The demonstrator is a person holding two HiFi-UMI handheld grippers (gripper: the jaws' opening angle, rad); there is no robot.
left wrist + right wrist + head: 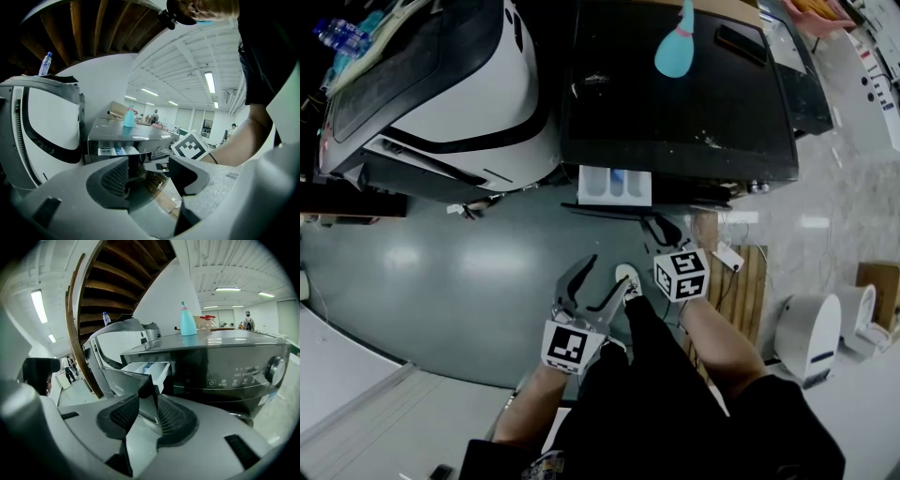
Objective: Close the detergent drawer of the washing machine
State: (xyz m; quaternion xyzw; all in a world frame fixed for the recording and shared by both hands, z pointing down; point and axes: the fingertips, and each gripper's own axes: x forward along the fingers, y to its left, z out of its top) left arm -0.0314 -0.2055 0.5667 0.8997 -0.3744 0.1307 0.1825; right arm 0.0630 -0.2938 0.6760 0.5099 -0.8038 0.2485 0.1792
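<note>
The dark washing machine (675, 103) stands ahead with its white detergent drawer (614, 186) pulled out at the front's left end. The drawer (147, 367) shows just beyond my right gripper (149, 408), whose jaws stand a little apart. A glossy dark panel edge (143, 397) shows in the gap; I cannot tell whether it touches them. In the head view the right gripper (664, 228) points at the machine just below and right of the drawer. My left gripper (595, 281) hangs lower and further back, wide open and empty. From the left gripper (150, 176) the drawer (112, 151) looks far off.
A turquoise bottle (675, 52) and a black object (741, 42) lie on the machine's top. A large white appliance (441, 84) stands to the left. A wooden pallet (745, 281) and white devices (811, 333) are at the right. The person's shoe (628, 278) is between the grippers.
</note>
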